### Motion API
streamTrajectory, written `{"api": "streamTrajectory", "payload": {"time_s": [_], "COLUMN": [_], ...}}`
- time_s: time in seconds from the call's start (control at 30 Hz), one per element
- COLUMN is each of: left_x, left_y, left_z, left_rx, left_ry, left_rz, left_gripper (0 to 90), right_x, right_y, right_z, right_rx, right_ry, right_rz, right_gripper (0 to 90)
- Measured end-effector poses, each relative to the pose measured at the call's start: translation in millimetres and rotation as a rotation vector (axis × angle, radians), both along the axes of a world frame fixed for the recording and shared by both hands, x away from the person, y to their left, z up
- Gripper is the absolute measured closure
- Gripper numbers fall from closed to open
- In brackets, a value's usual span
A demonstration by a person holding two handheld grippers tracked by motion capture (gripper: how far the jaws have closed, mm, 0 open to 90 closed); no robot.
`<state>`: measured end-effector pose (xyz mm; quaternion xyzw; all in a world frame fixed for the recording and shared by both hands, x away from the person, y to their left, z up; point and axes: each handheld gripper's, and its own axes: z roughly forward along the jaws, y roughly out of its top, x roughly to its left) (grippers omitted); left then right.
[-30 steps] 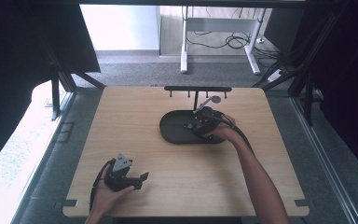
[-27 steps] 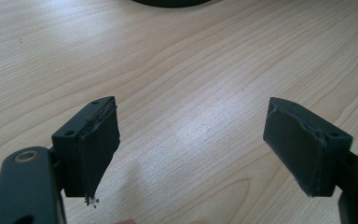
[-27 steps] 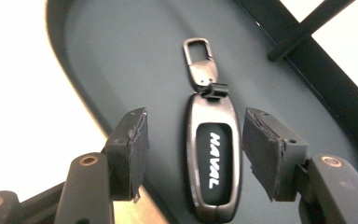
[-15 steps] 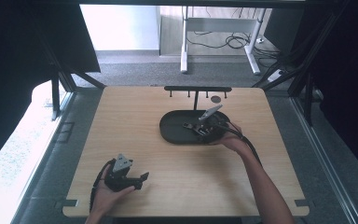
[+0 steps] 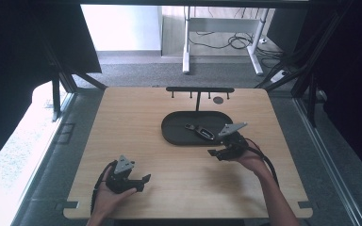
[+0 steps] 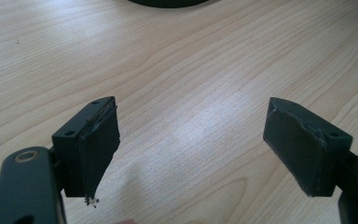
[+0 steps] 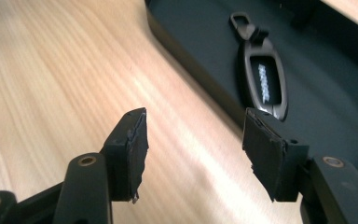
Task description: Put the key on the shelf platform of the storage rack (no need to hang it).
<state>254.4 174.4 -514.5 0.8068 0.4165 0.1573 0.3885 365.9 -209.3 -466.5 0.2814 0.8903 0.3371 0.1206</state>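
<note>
The right gripper (image 7: pixel 193 154) is holding its two black padded fingers (image 7: pixel 133 149) apart with nothing between them; they have just been opening, and bare wood is showing through the gap. In the right gripper view the right-hand finger is hanging over the raised rim of the shallow black oval tray (image 7: pixel 335 93), while the left-hand finger is sitting over open table. Beyond the tips, at about one o'clock, the black key fob with a metal clip at its far end (image 7: pixel 263 77) is lying flat on the tray floor, free of both fingers.

The left gripper (image 6: pixel 196 149) is also standing with its fingers wide apart and empty, hovering just over the light wooden tabletop (image 6: pixel 177 70), with clear wood running ahead of it to the tray's rim at twelve o'clock.

From the high view, the right gripper (image 5: pixel 224 146) is sitting just off the tray's edge at about four o'clock from the tray's middle, with the key fob (image 5: pixel 201 132) lying in the tray's right half. The left gripper (image 5: pixel 136 181) is resting near the table's front edge at seven o'clock, well apart from the tray (image 5: pixel 174 129). A broad stretch of bare wood is lying between the two grippers.

The high view alone is showing the black T-shaped hook rack (image 5: pixel 199 90) rising at the tray's far side; the right gripper view alone is giving the key fob's pale label panel and clip.
</note>
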Motion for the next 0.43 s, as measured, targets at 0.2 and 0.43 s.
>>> {"api": "streamTrajectory", "payload": {"time_s": [0.2, 0.43], "left_x": [0.1, -0.5], "left_y": [-0.6, -2.2], "left_z": [-0.7, -1.2], "left_rx": [0.004, 0.014], "left_ry": [0.003, 0.001], "left_rz": [0.000, -0.002], "left_gripper": [18.5, 18.5], "right_x": [-21.2, -28.3], "right_y": [-19.3, -32.0], "right_z": [-18.2, -31.6], "right_rx": [0.043, 0.082], "right_ry": [0.014, 0.026], "right_rz": [-0.026, -0.067], "right_gripper": [40.3, 39.8]}}
